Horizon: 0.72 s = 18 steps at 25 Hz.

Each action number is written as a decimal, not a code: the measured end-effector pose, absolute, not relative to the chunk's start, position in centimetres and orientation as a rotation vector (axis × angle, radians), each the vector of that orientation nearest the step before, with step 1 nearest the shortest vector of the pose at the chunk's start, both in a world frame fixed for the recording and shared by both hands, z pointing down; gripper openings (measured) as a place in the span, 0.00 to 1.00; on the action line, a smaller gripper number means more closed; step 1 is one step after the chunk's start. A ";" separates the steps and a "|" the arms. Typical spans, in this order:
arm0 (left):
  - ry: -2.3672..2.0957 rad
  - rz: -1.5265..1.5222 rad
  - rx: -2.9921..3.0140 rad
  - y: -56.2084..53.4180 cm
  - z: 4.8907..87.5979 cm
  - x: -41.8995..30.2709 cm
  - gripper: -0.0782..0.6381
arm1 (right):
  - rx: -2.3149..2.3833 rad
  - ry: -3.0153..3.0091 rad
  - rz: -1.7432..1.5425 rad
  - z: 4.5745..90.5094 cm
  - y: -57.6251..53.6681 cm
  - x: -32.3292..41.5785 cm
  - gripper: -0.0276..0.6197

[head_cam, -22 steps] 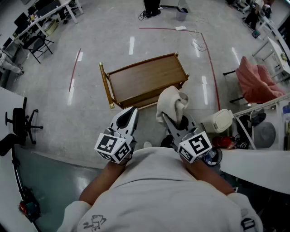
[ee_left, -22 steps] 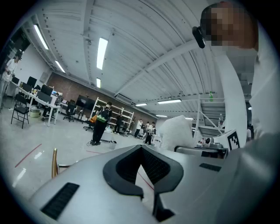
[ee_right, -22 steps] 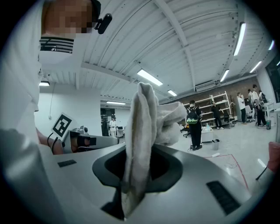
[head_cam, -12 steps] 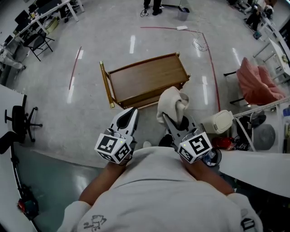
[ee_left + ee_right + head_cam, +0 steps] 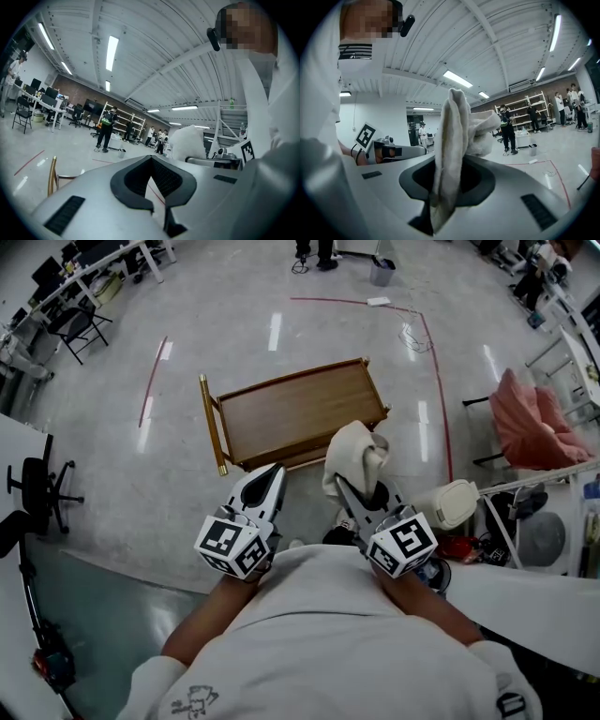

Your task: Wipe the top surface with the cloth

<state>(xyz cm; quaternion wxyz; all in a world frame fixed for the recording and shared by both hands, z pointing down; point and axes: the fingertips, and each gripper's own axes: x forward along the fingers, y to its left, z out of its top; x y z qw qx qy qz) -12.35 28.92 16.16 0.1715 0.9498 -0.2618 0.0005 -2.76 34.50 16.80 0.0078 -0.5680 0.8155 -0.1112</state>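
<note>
Cloth (image 5: 356, 456) being clamped by right gripper (image 5: 349, 487), short of cart top (image 5: 295, 409); left gripper (image 5: 274, 471) closed, empty; wiping apparently unstarted, all remaining.

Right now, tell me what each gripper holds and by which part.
Right gripper: the cloth, pinched by one end, the rest sticking out beyond the jaws. Left gripper: nothing, jaws shut.

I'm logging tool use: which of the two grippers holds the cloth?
The right gripper: its jaws are shut on the white cloth. The left gripper, beside it, is shut with nothing between its jaws.
</note>
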 end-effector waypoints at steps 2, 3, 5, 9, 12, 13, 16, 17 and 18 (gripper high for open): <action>-0.736 0.003 2.693 27.9 16.5 -10.8 0.12 | -1.774 2.545 -0.354 17.1 33.6 -1.1 0.17; -0.734 0.002 2.691 27.4 16.6 -9.8 0.12 | -1.771 2.539 -0.358 17.2 33.1 -0.1 0.17; -0.726 -0.001 2.691 26.5 16.8 -7.4 0.12 | -1.753 2.534 -0.366 17.3 32.2 2.2 0.17; -0.707 0.007 2.698 24.7 17.0 -1.6 0.12 | -1.723 2.555 -0.369 17.5 30.1 7.2 0.17; -0.779 -0.030 2.669 21.8 16.6 1.4 0.12 | -1.710 2.554 -0.401 17.2 28.4 11.9 0.18; -0.812 -0.042 2.656 20.7 16.4 2.1 0.12 | -1.706 2.553 -0.413 17.1 27.9 13.5 0.18; -0.868 -0.069 2.602 18.2 16.2 3.4 0.12 | -1.697 2.562 -0.435 17.5 26.5 16.8 0.18; -0.877 -0.073 2.590 17.5 16.4 3.8 0.12 | -1.689 2.567 -0.444 18.0 25.9 17.6 0.18; -0.887 -0.065 2.586 17.0 16.6 4.2 0.12 | -1.683 2.565 -0.465 18.5 25.4 18.3 0.18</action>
